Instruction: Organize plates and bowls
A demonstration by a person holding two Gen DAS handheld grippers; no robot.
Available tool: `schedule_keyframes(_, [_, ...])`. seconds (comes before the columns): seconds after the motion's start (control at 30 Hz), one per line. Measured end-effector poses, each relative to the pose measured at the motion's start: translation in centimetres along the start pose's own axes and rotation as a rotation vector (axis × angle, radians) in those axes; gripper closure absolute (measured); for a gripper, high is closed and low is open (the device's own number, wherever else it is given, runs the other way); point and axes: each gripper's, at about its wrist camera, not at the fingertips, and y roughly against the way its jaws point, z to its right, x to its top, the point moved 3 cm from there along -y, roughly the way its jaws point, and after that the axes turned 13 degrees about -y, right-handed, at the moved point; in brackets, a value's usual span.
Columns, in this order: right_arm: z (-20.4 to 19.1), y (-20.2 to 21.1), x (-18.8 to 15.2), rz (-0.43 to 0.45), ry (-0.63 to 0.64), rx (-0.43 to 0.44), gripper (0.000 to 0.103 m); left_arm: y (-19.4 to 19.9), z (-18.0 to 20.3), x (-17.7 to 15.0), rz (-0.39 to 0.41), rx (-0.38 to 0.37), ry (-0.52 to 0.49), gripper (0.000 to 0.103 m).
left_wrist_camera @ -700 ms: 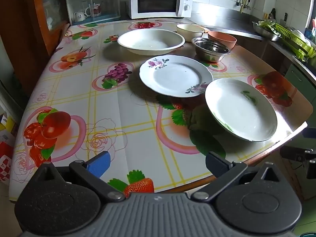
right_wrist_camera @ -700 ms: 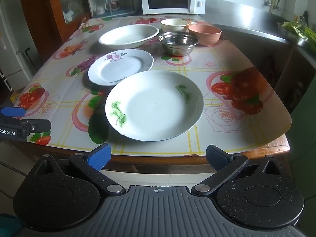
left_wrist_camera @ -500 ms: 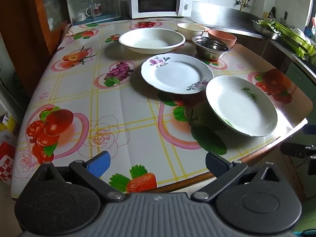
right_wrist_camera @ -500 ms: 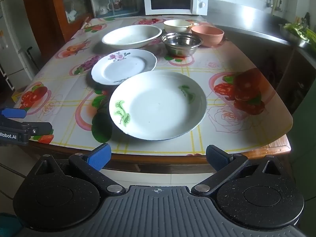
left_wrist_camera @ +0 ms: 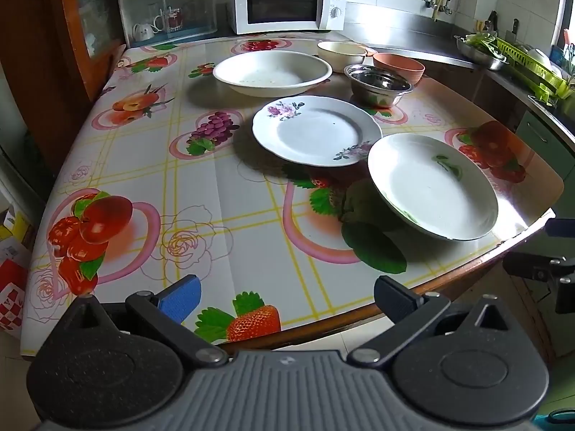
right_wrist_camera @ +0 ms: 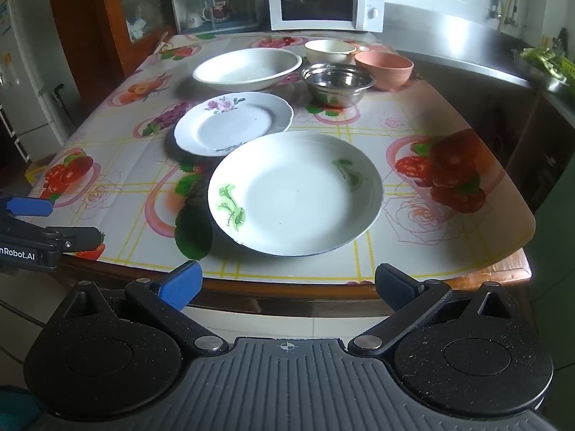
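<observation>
Left wrist view only: dish rack (left_wrist_camera: 528, 61) and a pan of greens (left_wrist_camera: 479, 48) on the far-right counter, and the right gripper (left_wrist_camera: 550, 265) off the table's near right edge. Right wrist view only: fridge (right_wrist_camera: 21, 72) at far left, and the left gripper (right_wrist_camera: 46, 226) at the near left edge.

Left gripper (left_wrist_camera: 285, 296): jaws wide apart, nothing between, over the near edge of the table (left_wrist_camera: 215, 186). Right gripper (right_wrist_camera: 287, 283): jaws wide apart, empty, just short of the near edge.

Count: three plates, three bowls, all upright, round, no long axis.
- green-leaf plate (right_wrist_camera: 294, 192), nearest, right of centre.
- floral plate (right_wrist_camera: 233, 122), behind-left, rims almost touching; contact unclear.
- large deep white dish (right_wrist_camera: 248, 68), far.
- steel bowl (right_wrist_camera: 337, 84), pink bowl (right_wrist_camera: 384, 70), cream bowl (right_wrist_camera: 330, 52), clustered far right.

Microwave (right_wrist_camera: 325, 1) beyond the table.
</observation>
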Motion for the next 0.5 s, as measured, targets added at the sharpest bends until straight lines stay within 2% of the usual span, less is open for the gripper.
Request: schedule_keyframes(0.5, [-0.83, 0.15, 0.35, 0.022, 0.017, 0.015, 0.000, 0.29, 0.34, 0.35, 0.020, -0.001, -0.003, 0.000])
